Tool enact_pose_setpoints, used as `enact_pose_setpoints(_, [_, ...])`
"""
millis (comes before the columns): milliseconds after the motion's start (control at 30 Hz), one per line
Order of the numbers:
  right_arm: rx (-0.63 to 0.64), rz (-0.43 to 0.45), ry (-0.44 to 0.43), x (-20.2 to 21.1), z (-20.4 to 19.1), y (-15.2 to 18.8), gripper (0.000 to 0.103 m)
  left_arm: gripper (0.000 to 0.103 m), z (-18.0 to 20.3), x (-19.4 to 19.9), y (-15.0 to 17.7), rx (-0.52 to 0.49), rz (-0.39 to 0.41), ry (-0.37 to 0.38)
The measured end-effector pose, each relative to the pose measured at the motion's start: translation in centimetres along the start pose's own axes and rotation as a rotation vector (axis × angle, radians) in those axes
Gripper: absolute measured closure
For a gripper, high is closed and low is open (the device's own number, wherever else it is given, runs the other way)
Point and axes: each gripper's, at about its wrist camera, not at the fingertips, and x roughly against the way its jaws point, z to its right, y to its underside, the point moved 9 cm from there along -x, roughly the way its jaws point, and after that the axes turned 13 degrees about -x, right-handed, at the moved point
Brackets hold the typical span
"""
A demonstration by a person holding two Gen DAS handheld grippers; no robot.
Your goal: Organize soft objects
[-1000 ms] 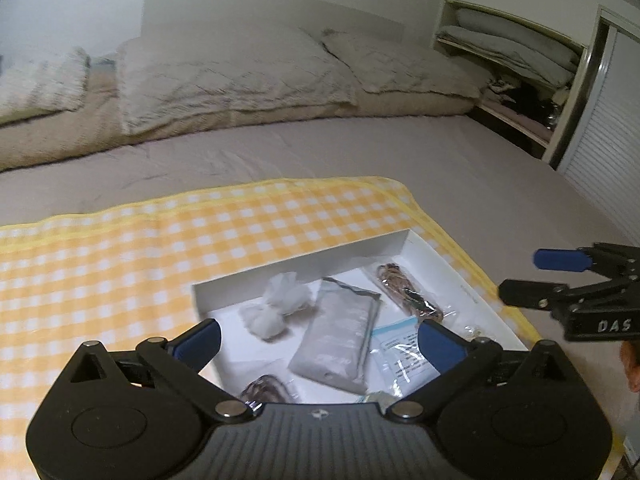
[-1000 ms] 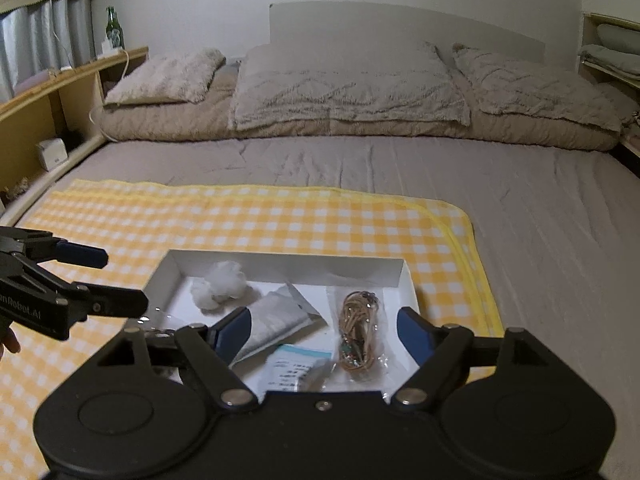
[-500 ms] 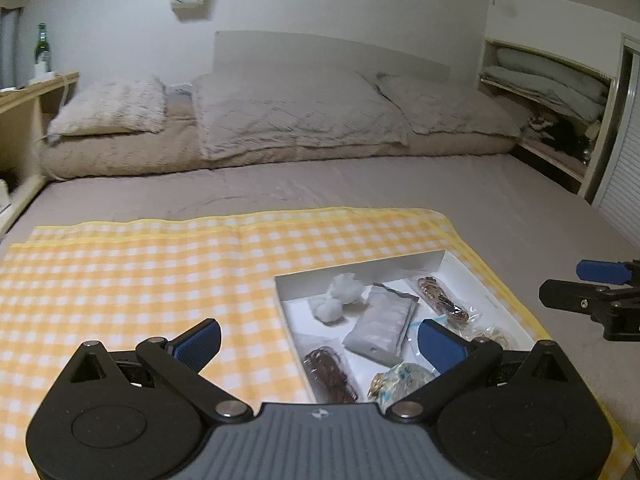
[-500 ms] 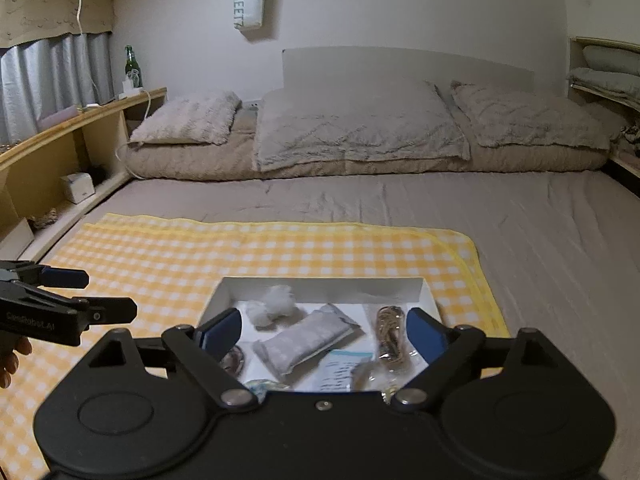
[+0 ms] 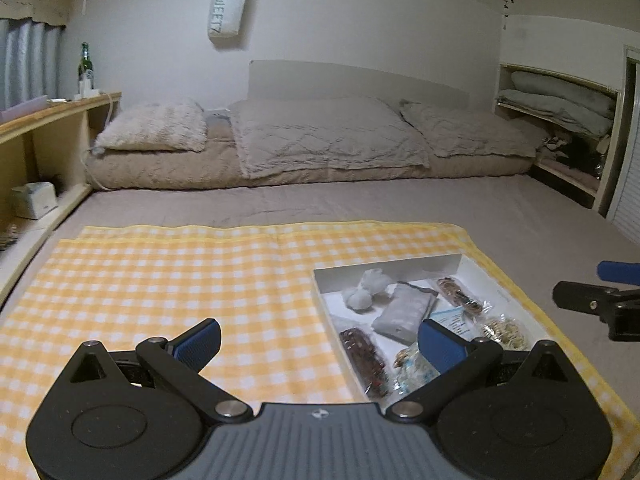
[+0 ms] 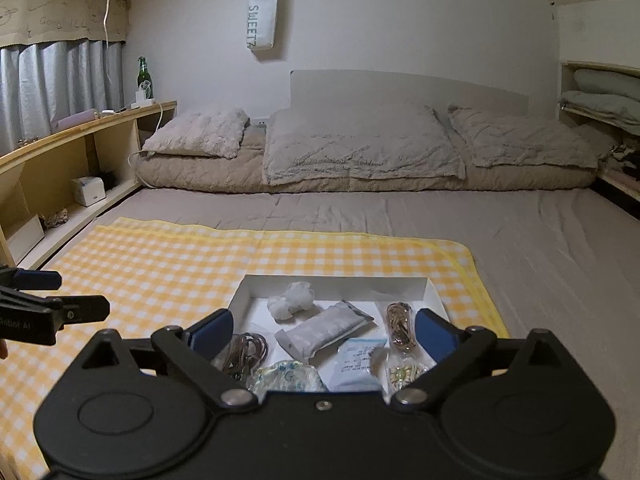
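A shallow white box (image 5: pixel 420 264) (image 6: pixel 332 282) lies on a yellow checked cloth (image 5: pixel 200 276) (image 6: pixel 168 264) on the bed. In it are white cotton balls (image 6: pixel 290 300), a grey pouch (image 6: pixel 324 330), a white-and-blue packet (image 6: pixel 358 364) and bagged brown and gold hair ties (image 6: pixel 400 326). My left gripper (image 5: pixel 318 344) hovers open over the cloth, left of the box, nothing between its blue pads. My right gripper (image 6: pixel 320 330) hangs above the box's near end, its jaws opening wide and empty. Each gripper shows at the other view's edge.
Three grey pillows (image 6: pixel 356 140) lie along the headboard. A wooden shelf unit (image 6: pixel 76 152) with a green bottle (image 6: pixel 144 76) runs down the left side. Folded bedding fills a shelf (image 5: pixel 560 104) at the right. Grey sheet (image 6: pixel 560 264) spreads beyond the cloth.
Both grippers have pulled back and risen from the box, which looks smaller and farther. The left view has swung left. The right gripper's jaws stand wider apart.
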Motion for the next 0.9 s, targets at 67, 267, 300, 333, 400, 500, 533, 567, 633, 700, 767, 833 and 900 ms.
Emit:
enact_pose_setpoints(67, [0.011, 0.014, 0.005, 0.6, -0.2, 0.5, 0.003, 0.0, -0.1, 0.6, 0.5, -0.001, 0.005, -0.008])
enact_pose_setpoints(267, [0.033, 0.045, 0.026, 2.1, -0.7, 2.0, 0.0, 0.0, 0.2, 1.8, 1.5, -0.017, 0.029, -0.008])
enact_pose_setpoints(300, [0.035, 0.049, 0.029, 2.3, -0.7, 2.2, 0.0, 0.0, 0.3, 1.9, 1.7, -0.019, 0.033, -0.008])
enact_pose_setpoints(333, [0.036, 0.052, 0.029, 2.5, -0.7, 2.5, 0.0, 0.0, 0.4, 2.1, 1.8, -0.022, 0.037, -0.007])
enact_pose_setpoints(400, [0.039, 0.054, 0.028, 2.8, -0.9, 2.8, 0.0, 0.0, 0.7, 2.3, 1.9, -0.031, 0.043, -0.006])
enact_pose_setpoints(500, [0.046, 0.057, 0.034, 3.1, -1.1, 3.3, 0.0, 0.0, 0.9, 2.3, 2.2, -0.038, 0.042, -0.007])
enact_pose_setpoints(533, [0.05, 0.058, 0.037, 3.2, -1.1, 3.5, 0.0, 0.0, 0.9, 2.2, 2.3, -0.04, 0.04, -0.01])
enact_pose_setpoints(567, [0.051, 0.058, 0.041, 3.2, -1.1, 3.7, 0.0, 0.0, 0.9, 2.2, 2.4, -0.043, 0.038, -0.011])
enact_pose_setpoints(633, [0.041, 0.056, 0.056, 3.2, -0.8, 4.0, 0.0, 0.0, 1.0, 2.1, 2.6, -0.049, 0.033, -0.013])
enact_pose_setpoints(700, [0.024, 0.059, 0.074, 3.2, -0.5, 4.2, 0.0, 0.0, 1.1, 2.0, 2.8, -0.053, 0.025, -0.016])
enact_pose_setpoints(767, [0.016, 0.061, 0.087, 3.2, -0.1, 4.3, 0.0, 0.0, 1.0, 1.9, 2.9, -0.051, 0.02, -0.018])
enact_pose_setpoints(833, [0.009, 0.063, 0.086, 3.4, 0.0, 4.2, 0.0, 0.0, 0.8, 1.8, 2.9, -0.044, 0.018, -0.019])
enact_pose_setpoints(900, [0.008, 0.065, 0.086, 3.5, 0.1, 4.3, 0.0, 0.0, 0.6, 1.8, 2.9, -0.04, 0.018, -0.019])
